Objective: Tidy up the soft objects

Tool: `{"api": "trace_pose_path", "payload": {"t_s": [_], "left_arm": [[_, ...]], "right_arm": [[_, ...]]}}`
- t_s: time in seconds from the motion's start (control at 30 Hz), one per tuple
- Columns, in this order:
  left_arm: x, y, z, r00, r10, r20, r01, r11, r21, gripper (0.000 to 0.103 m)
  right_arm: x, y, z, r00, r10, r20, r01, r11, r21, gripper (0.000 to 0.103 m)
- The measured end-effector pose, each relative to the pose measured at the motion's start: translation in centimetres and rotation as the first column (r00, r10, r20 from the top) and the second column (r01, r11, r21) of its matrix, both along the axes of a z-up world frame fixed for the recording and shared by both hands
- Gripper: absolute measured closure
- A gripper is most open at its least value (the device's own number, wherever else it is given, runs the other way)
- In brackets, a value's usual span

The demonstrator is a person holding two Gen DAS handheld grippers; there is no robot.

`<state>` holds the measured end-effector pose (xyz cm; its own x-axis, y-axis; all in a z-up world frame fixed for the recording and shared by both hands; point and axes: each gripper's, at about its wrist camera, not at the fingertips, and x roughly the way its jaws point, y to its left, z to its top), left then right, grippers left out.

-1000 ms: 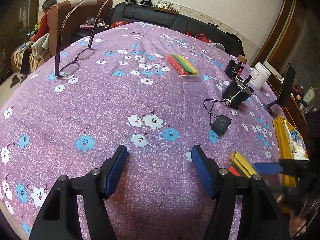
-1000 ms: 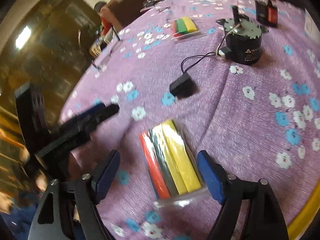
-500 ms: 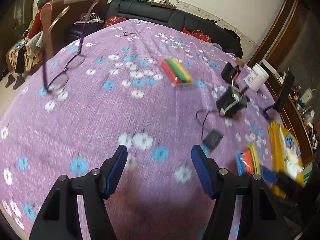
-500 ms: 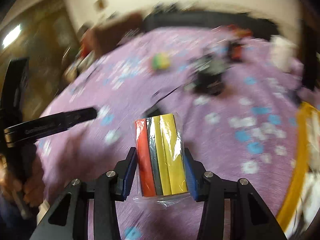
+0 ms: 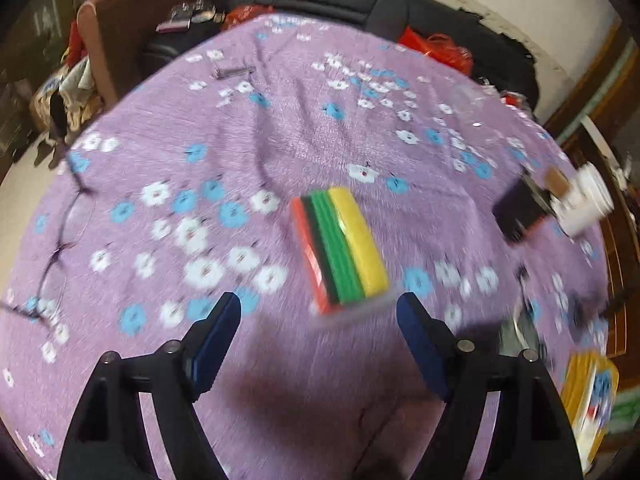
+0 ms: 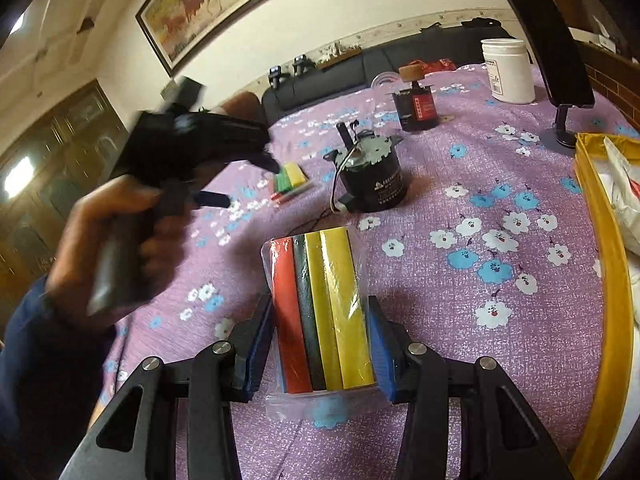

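In the right wrist view my right gripper (image 6: pixel 320 332) is shut on a clear-wrapped pack of red, black and yellow sponge strips (image 6: pixel 316 280), held off the purple flowered tablecloth (image 6: pixel 460 208). A second pack, red, black, green and yellow (image 5: pixel 340 248), lies flat on the cloth. My left gripper (image 5: pixel 318 308) hovers just short of that pack's near end. Its jaws are opening and nothing is between them. From the right wrist the left gripper (image 6: pixel 250 182), in a person's hand, shows above the second pack (image 6: pixel 290 180).
A black motor with a cable (image 6: pixel 372 180), a dark bottle (image 6: pixel 418 108), a white jar (image 6: pixel 508 70) and a phone stand (image 6: pixel 560 80) stand beyond. A yellow-rimmed box (image 6: pixel 600 248) sits at the right. Glasses (image 5: pixel 60 248) lie at the left. A black sofa (image 5: pixel 360 4) lines the far side.
My right gripper has shut on the near sponge pack and lifted it, tilting up. My left gripper has swept across the table to the far pack, and its jaws have spread wider.
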<state>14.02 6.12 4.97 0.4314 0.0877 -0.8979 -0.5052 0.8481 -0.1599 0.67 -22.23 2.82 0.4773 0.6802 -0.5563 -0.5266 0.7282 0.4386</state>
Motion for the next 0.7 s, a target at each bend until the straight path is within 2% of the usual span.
{"api": "trace_pose_path", "payload": {"t_s": [0.1, 0.2, 0.27, 0.3, 0.33, 0.37, 0.4, 0.5, 0.7], "left_arm": [[2.6, 0.3, -1.3, 0.999, 0.027, -0.041, -0.027, 1.0, -0.004, 0.024], [4.3, 0.2, -2.2, 0.999, 0.028, -0.045, -0.028, 1.0, 0.01, 0.024], [4.8, 0.0, -2.8, 0.998, 0.023, -0.053, -0.02, 0.999, 0.04, 0.032], [5.0, -0.4, -2.7, 0.999, 0.005, -0.044, -0.002, 0.998, 0.07, 0.05], [4.9, -0.9, -2.7, 0.999, -0.01, -0.048, 0.016, 0.993, 0.117, 0.059], [4.7, -1.0, -2.6, 0.999, -0.019, -0.042, 0.024, 0.993, 0.12, 0.059], [4.4, -1.0, -2.6, 0.999, -0.028, -0.029, 0.031, 0.993, 0.117, 0.063], [2.5, -0.7, -2.6, 0.998, -0.051, -0.02, 0.053, 0.991, 0.12, 0.064], [-5.3, -1.3, -1.7, 0.992, -0.125, 0.018, 0.123, 0.988, 0.094, 0.064]], "right_arm": [[0.2, 0.2, 0.0, 1.0, 0.014, -0.001, -0.014, 1.0, 0.02, 0.054], [0.2, 0.2, 0.0, 1.0, 0.024, -0.003, -0.024, 0.999, 0.031, 0.054], [0.3, 0.3, -0.1, 1.0, 0.028, -0.005, -0.028, 0.999, 0.036, 0.054], [0.3, 0.3, -0.1, 1.0, 0.029, -0.007, -0.029, 0.999, 0.039, 0.054], [0.4, 0.3, -0.1, 0.999, 0.031, -0.009, -0.03, 0.999, 0.041, 0.054], [0.4, 0.2, -0.1, 0.999, 0.03, -0.011, -0.03, 0.999, 0.045, 0.054], [0.4, 0.2, -0.2, 1.0, 0.029, -0.012, -0.028, 0.999, 0.046, 0.054], [0.5, 0.1, -0.2, 1.0, 0.023, -0.014, -0.022, 0.998, 0.052, 0.054], [0.5, 0.1, -0.2, 1.0, 0.022, -0.012, -0.021, 0.998, 0.053, 0.054]]}}
